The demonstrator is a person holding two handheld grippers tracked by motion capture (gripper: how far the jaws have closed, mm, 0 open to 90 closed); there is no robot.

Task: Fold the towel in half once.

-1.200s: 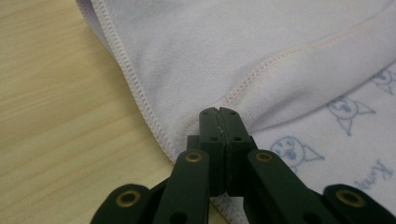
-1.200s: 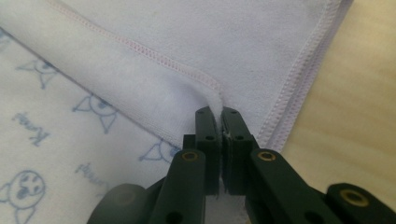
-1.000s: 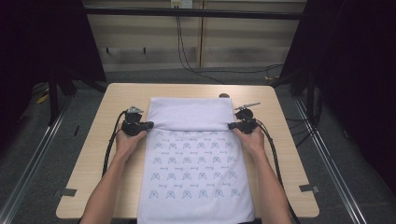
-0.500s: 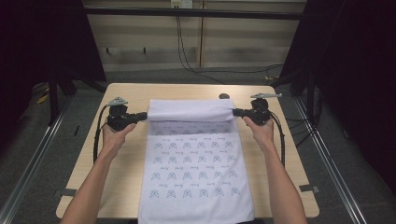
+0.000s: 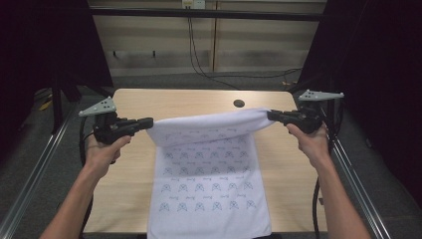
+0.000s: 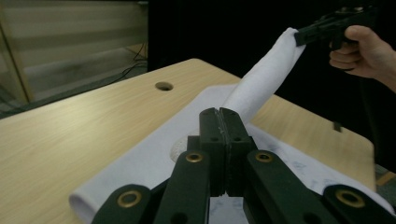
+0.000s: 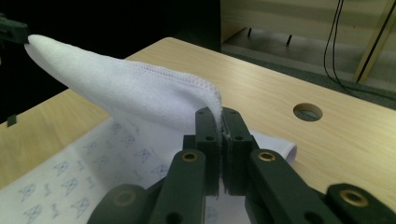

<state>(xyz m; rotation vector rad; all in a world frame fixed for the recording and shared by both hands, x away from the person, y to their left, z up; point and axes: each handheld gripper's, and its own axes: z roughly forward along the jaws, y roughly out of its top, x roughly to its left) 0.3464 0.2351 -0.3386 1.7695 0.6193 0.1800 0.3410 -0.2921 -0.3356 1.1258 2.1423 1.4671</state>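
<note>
step: folding cloth [image 5: 209, 169] | left gripper [image 5: 147, 122] at 9 o'clock, right gripper [image 5: 272, 115] at 3 o'clock, each clenched on a corner | done: far edge lifted | left: probably laying it over the near half on table [image 5: 149, 102]

One white cloth [image 5: 209, 184] printed with small blue figures lies on the single wooden table [image 5: 134, 174] and is lifted at its far edge. Two claws hold that edge, one at each corner: the left claw [image 5: 147, 122] and the right claw [image 5: 271, 115], each clamped on the cloth. Two hands carry them, the left hand [image 5: 102, 152] and the right hand [image 5: 309, 142]. Two grey three-cornered plates sit on top, one per claw. One round hole [image 5: 239, 103] shows in the table, beyond the cloth.
</note>
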